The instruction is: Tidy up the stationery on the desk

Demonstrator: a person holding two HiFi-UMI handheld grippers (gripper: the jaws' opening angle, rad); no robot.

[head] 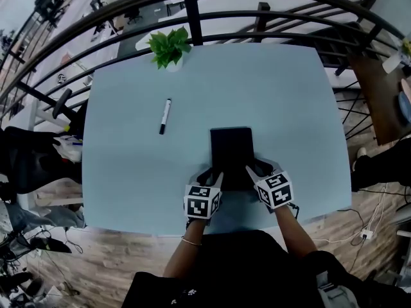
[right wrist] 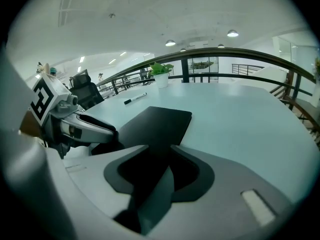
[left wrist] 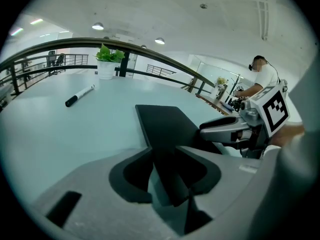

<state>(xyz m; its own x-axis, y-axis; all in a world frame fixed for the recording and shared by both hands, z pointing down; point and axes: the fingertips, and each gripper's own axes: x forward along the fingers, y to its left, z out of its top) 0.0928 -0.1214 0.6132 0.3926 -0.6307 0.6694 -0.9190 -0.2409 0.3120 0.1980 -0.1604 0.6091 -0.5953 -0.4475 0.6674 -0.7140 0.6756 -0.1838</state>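
Two hand-held grippers are down at the near end of the light blue tabletop (head: pixel 276 101) - my left hand-held gripper (head: pixel 214 175) at the near left corner of the one black notebook (head: pixel 231 149), my right hand-held gripper (head: pixel 255 170) at its near right corner. In each gripper view the jaws stand well apart, with a corner of the notebook reaching in between them; neither pair looks clamped on it. The notebook lies flat, a little in from the near edge. There is one marker (head: pixel 165 115) - white with a black end - lying farther off to the left, well apart from the notebook. One potted plant (head: pixel 169 47) stands at the far edge.
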